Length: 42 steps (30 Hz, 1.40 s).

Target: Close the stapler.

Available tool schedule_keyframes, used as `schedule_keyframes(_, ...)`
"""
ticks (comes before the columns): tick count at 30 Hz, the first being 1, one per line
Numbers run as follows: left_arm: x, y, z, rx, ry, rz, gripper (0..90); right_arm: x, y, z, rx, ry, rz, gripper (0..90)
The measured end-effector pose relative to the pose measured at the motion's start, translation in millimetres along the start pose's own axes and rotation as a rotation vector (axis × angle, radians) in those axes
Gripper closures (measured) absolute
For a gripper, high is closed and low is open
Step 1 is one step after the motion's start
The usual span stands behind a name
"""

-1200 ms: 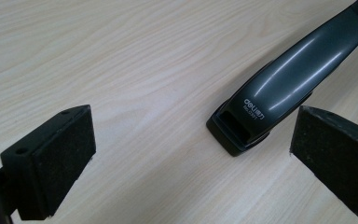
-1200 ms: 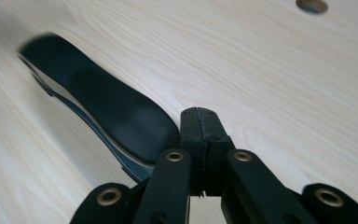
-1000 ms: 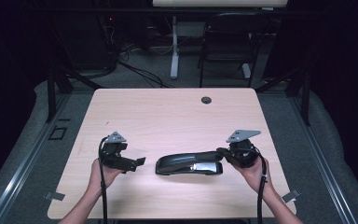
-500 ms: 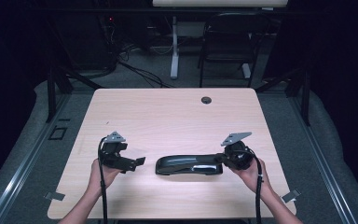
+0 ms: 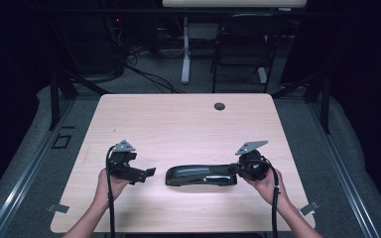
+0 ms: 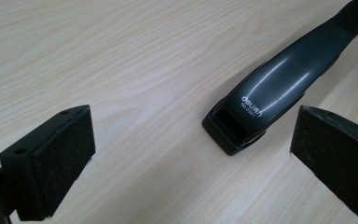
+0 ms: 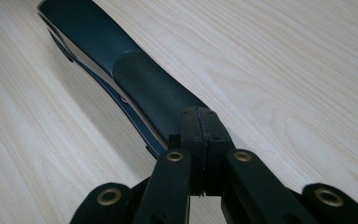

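Right tool (image 5: 235, 170) now closed over stapler (image 5: 201, 175) rear, contact hidden; left tool (image 5: 149, 173) wide.

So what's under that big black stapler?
Bare wooden table. The stapler lies flat on it, so the wood right beneath is covered. The shut right tool meets its end.
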<state>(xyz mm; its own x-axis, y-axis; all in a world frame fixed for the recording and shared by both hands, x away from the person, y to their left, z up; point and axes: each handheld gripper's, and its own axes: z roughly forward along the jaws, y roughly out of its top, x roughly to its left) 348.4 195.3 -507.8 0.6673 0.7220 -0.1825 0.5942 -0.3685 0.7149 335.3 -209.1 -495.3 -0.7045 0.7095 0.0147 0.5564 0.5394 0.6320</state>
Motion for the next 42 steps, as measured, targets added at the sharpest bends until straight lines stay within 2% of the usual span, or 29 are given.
schedule_keyframes(6,0.1,0.1,0.6,0.005,-0.001,0.004,0.0,0.0,-0.4,1.8,0.015,-0.002,0.008,90.0)
schedule_keyframes(11,-0.4,0.2,-0.1,0.002,0.002,0.004,0.0,1.2,0.1,0.8,0.012,-0.010,-0.008,90.0)
schedule_keyframes(15,1.0,-0.2,-1.1,-0.002,0.003,0.000,0.0,3.1,4.9,-10.3,-0.044,-0.005,-0.013,90.0)
schedule_keyframes(17,0.9,-0.2,-1.3,-0.002,0.002,0.002,0.0,5.1,7.6,-13.5,-0.055,-0.016,-0.025,88.0)
schedule_keyframes(22,1.0,0.0,-2.0,0.000,-0.010,0.002,0.0,6.4,9.8,-13.9,-0.047,-0.019,-0.040,83.1)
schedule_keyframes(29,2.3,-0.3,-3.2,-0.006,-0.006,0.002,0.0,2.3,11.8,-27.2,-0.066,-0.026,-0.013,64.2)
schedule_keyframes(32,2.3,-0.4,-3.3,-0.007,-0.005,0.000,0.0,-0.7,10.1,-31.7,-0.067,-0.019,-0.009,50.1)
schedule_keyframes(38,1.5,-0.6,-1.8,-0.006,-0.006,0.002,0.0,-5.9,5.1,-42.3,-0.054,-0.035,-0.006,30.3)
schedule_keyframes(42,1.9,-0.7,-2.5,-0.007,-0.003,0.006,0.0,-10.6,-0.5,-49.6,-0.057,-0.037,0.012,22.6)
